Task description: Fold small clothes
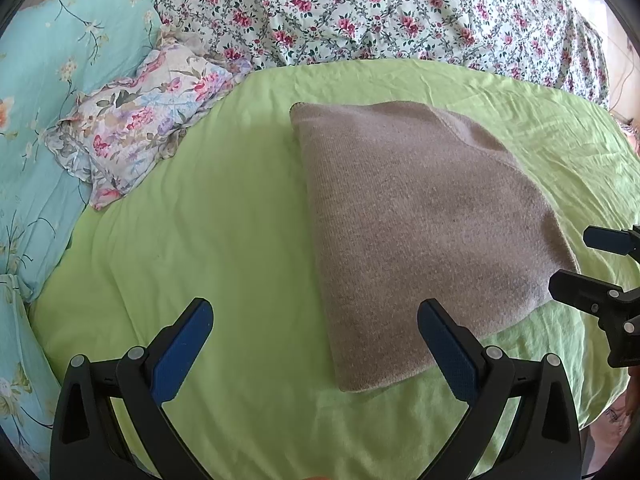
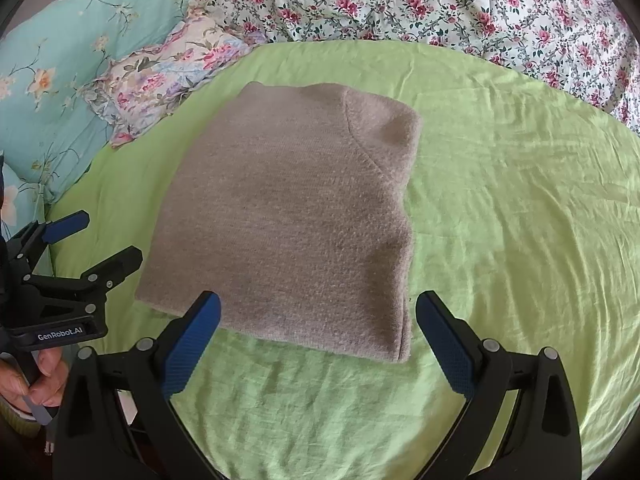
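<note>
- Folded grey-brown knit garment [image 2: 288, 216], lying flat on the green sheet [image 2: 500, 208] near the middle of the bed.
- Roughly rectangular; long axis running from the near edge toward the flowered bedding at the back, tilted a little leftward in the left wrist view.
- Curved seam and a soft bulge at the far right corner; fold edges neat along the near side and the right side.
- Left claw [image 1: 316, 344] spread wide, holding nothing, hovering over the sheet at the garment's near left corner; right blue pad [image 1: 448, 348] over the knit's near edge.
- Right claw [image 2: 318, 330] likewise spread wide and empty, at the garment's near edge, left pad over the fabric.
- A hand [image 2: 28, 380] gripping the left tool's handle at the lower left of the right wrist view.
- Beyond the sheet: pink-flowered quilt [image 1: 380, 8] at the back, turquoise flowered cover [image 1: 52, 72] at the left, pastel floral pillow [image 1: 148, 120] between them.
</note>
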{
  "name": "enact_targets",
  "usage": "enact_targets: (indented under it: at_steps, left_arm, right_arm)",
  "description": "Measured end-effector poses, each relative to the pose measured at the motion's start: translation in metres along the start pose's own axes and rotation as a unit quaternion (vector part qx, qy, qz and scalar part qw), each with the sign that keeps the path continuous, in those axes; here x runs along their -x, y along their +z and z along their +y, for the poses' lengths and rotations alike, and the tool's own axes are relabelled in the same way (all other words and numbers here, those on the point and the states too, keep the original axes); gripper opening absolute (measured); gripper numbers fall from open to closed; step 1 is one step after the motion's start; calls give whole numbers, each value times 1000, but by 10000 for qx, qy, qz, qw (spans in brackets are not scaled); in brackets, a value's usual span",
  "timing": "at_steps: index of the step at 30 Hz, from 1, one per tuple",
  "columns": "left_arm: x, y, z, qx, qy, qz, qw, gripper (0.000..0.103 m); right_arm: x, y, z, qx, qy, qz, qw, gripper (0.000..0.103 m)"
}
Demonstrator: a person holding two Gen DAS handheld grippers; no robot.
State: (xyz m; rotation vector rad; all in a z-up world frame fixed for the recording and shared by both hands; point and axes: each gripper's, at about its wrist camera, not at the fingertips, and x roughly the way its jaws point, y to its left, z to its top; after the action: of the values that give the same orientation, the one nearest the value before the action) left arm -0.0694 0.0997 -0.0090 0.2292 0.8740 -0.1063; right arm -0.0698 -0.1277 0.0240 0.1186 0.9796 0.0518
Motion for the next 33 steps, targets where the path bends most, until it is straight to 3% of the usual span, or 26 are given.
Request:
enact_targets:
  at_steps: [33]
  left_arm:
    - [1, -1, -1, -28, -22, -19, 10000, 102]
  right_arm:
    - [-1, 0, 2, 0, -4, -3, 10000, 98]
